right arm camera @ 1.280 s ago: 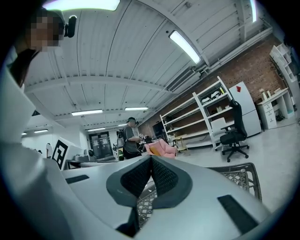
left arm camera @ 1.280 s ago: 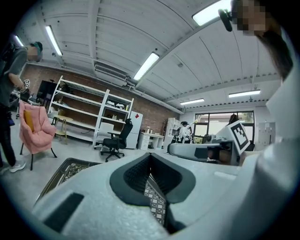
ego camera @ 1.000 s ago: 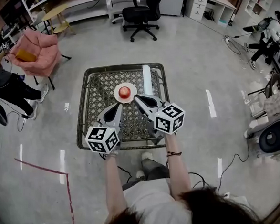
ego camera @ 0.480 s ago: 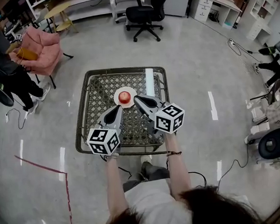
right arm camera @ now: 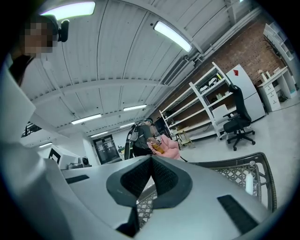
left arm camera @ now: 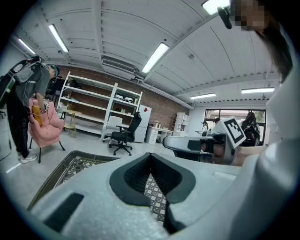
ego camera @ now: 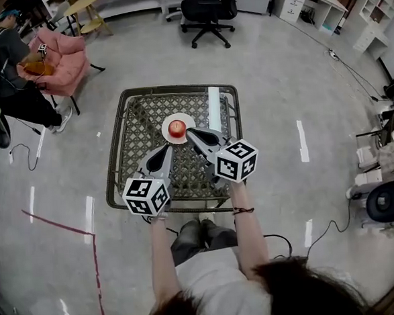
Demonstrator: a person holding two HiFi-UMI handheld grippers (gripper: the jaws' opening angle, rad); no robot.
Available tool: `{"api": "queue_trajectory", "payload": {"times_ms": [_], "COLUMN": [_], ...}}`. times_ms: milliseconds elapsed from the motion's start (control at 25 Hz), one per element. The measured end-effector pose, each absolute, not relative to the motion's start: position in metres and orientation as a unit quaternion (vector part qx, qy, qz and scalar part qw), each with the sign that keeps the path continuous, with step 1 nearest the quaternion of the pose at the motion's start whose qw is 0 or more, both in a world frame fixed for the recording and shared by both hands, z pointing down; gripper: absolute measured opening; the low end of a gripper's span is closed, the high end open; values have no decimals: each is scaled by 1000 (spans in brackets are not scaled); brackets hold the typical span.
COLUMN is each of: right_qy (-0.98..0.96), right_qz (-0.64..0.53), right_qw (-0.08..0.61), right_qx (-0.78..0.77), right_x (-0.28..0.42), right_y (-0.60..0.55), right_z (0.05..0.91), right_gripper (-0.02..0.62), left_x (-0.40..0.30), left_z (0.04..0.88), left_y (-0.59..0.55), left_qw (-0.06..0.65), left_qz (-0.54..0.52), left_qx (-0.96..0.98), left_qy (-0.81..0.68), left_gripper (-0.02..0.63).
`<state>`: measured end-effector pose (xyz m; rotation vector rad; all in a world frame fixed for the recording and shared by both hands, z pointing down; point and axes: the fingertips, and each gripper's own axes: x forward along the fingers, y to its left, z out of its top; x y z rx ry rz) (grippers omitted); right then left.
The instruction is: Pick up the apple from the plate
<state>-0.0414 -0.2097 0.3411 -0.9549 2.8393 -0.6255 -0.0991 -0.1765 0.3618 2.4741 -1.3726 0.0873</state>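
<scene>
Hovering closed, left tongs (ego camera: 164,152) and right tongs (ego camera: 189,133) flank the apple's (ego camera: 176,127) plate (ego camera: 166,134).

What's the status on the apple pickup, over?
Left gripper shut, empty, short of the plate. Right gripper shut, empty, tip by the plate's rim. Apple sits on the plate, not gripped. Nothing in the way.

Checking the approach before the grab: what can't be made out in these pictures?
- The apple and plate: absent from both gripper views, whose lower halves the gripper bodies fill.
- Whether the right gripper touches the plate's rim: too small in the head view.
- The white strip on the table: too small to identify, head view.
</scene>
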Motion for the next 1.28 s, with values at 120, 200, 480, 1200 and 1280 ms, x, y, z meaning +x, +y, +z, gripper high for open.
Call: {"api": "queue_trajectory", "payload": {"times_ms": [120,200,480,1200,1280], "right_qy": [923,919,907,908,908], "right_qz": [-214,-219,-236,-231,-233], "right_qw": [43,44,46,35,27], "right_qx": [-318,-324,-346,-348,-348], "right_x": [-40,-38,-41,-51,-50], "right_y": [-210,-211,-223,-274,-278], "right_z": [347,351,365,388,398], "right_gripper": [9,9,9,9,9], "left_x": [-98,-97,-101,-92,-90], "left_z": [368,372,379,414,421], "left_y": [-175,-175,-190,-236,-240], "left_qw": [163,168,172,181,190], "left_qz": [36,40,47,75,72], "left_qx": [865,867,877,897,901], "left_qy": [-474,-468,-446,-395,-385], "left_gripper": [11,11,11,11,11]}}
